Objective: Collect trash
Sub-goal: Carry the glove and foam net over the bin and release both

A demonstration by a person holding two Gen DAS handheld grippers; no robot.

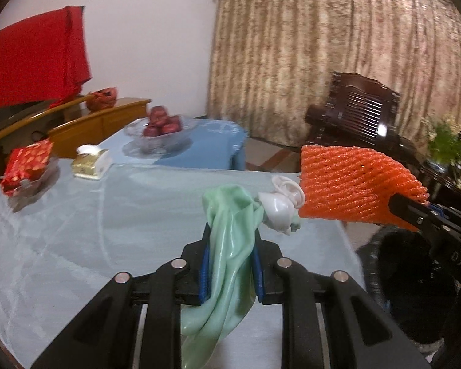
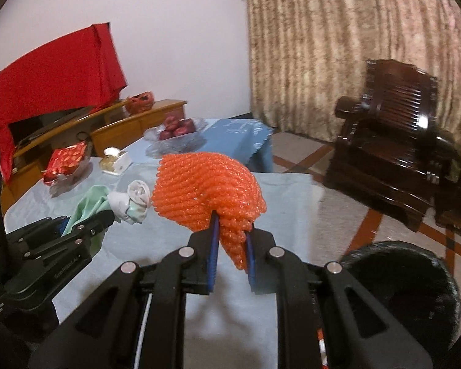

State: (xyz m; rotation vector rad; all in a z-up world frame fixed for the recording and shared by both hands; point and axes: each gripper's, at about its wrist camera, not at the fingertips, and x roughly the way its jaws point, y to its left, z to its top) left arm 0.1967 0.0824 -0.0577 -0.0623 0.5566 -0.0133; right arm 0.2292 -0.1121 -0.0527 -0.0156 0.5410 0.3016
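My left gripper is shut on a pale green and white rubber glove, held above the table; the glove's white end bunches past the fingertips. My right gripper is shut on an orange foam fruit net, also held above the table. In the left wrist view the net hangs to the right of the glove. In the right wrist view the glove and the left gripper are at lower left.
A black bin stands on the floor beside the table's right edge. On the table are a red packet, a gold box and a glass bowl of red fruit. A dark wooden chair is at right.
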